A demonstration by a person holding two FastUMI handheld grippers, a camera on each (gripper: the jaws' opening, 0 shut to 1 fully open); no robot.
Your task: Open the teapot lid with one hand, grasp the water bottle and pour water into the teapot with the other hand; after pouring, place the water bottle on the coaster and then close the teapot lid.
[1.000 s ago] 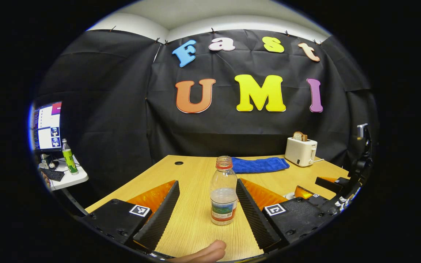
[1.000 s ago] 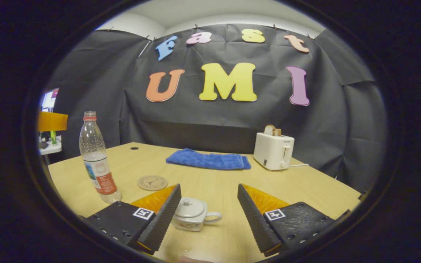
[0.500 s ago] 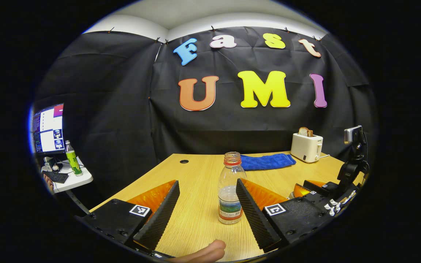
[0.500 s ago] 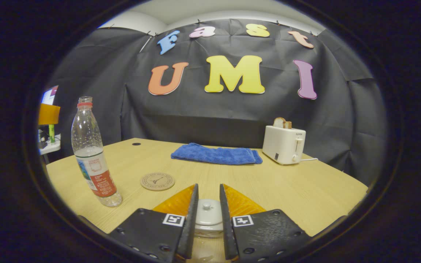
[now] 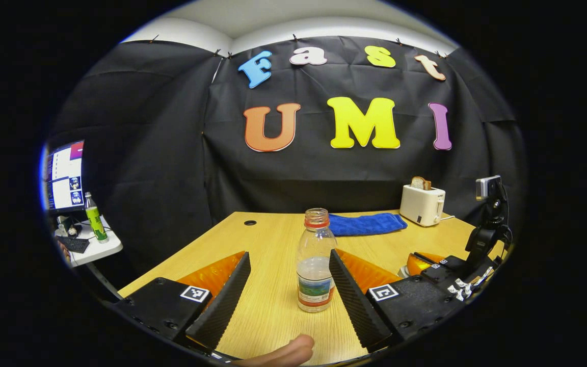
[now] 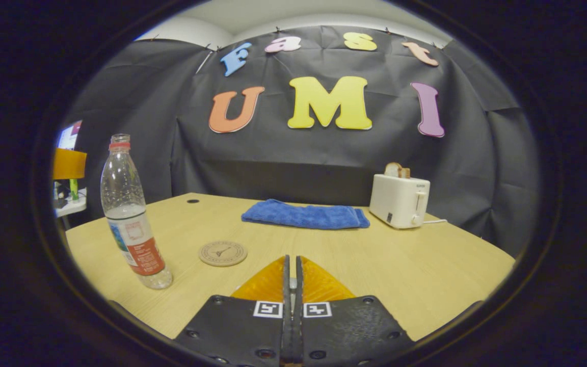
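Observation:
A clear water bottle (image 5: 316, 265) with a red neck ring, no cap and a little water stands upright on the table between the fingers of my open left gripper (image 5: 289, 253), closer to the right finger. The same bottle (image 6: 130, 224) stands at the left in the right gripper view, with the round coaster (image 6: 222, 253) to its right. My right gripper (image 6: 292, 260) is closed to a narrow slit, and a sliver of the teapot lid's knob (image 6: 292, 283) shows in it. The fingers hide the teapot body. The right gripper (image 5: 428, 262) also appears low at the right of the left gripper view.
A folded blue towel (image 6: 303, 215) and a white toaster (image 6: 399, 201) holding bread sit at the back of the wooden table (image 6: 426, 265). Left of the table is a small side table with a monitor and a green bottle (image 5: 92, 219). A person's fingertip (image 5: 283, 351) shows at the bottom.
My right gripper came down over the teapot and closed from wide open onto the lid's knob. The left gripper stayed open around the bottle, shifting only slightly.

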